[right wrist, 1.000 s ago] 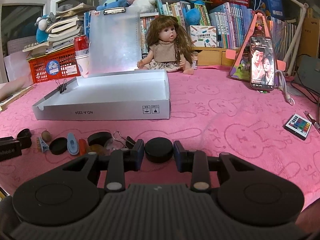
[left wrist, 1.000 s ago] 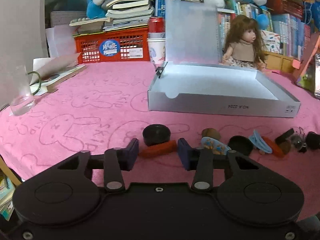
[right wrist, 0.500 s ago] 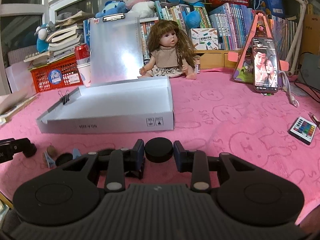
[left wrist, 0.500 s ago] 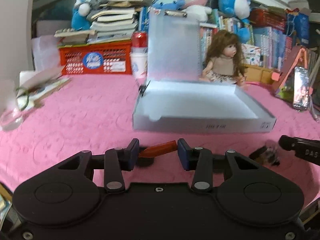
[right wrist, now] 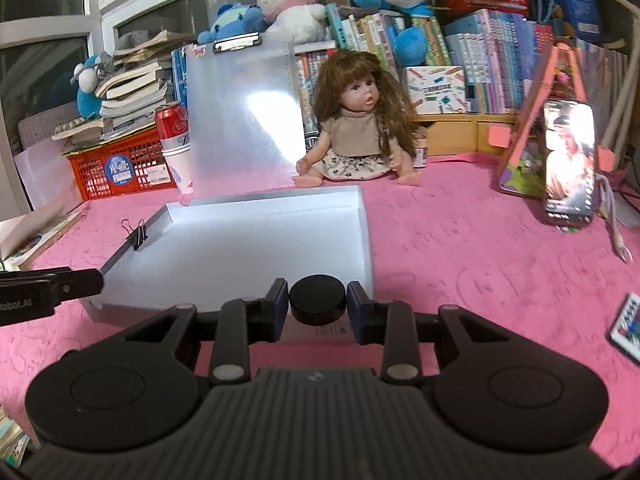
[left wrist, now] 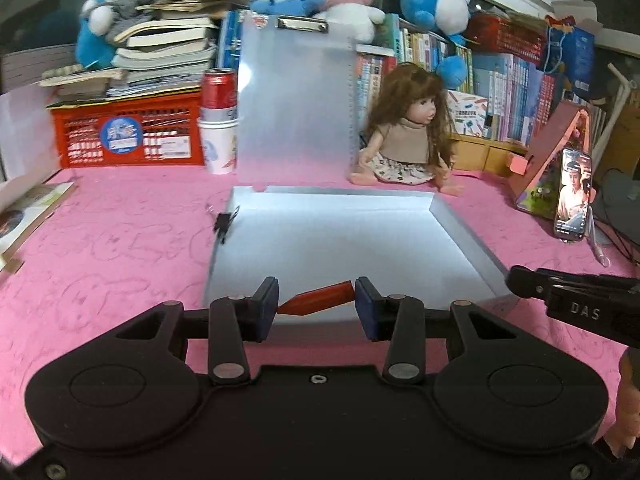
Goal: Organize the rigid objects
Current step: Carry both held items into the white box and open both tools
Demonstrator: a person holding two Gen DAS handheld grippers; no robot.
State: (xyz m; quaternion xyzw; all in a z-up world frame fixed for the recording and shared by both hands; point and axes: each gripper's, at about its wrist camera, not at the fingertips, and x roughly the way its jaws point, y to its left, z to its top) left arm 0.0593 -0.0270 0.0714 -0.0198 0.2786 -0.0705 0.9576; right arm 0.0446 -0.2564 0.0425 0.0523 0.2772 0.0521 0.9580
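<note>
My left gripper (left wrist: 316, 306) is shut on a red stick-shaped piece (left wrist: 318, 303), held tilted above the near edge of the shallow white box (left wrist: 224, 256). My right gripper (right wrist: 318, 306) is shut on a round black puck (right wrist: 317, 299), held above the near right corner of the same white box (right wrist: 366, 240). The box lies open and bare inside on the pink cloth. The right gripper's finger also shows at the right in the left wrist view (left wrist: 560, 290). The left gripper's finger shows at the left in the right wrist view (right wrist: 52, 286).
A black binder clip (right wrist: 136, 234) sits on the box's left wall. A clear clipboard (right wrist: 244, 120) stands behind the box, a doll (right wrist: 358, 120) beside it. A phone on a stand (right wrist: 568, 164), a small remote (right wrist: 628, 326), a red basket (left wrist: 128, 136) and paper cups (left wrist: 218, 144) ring the table.
Both grippers have lifted their pieces off the cloth and carried them forward over the box's near edge. The row of loose small objects has dropped out of view.
</note>
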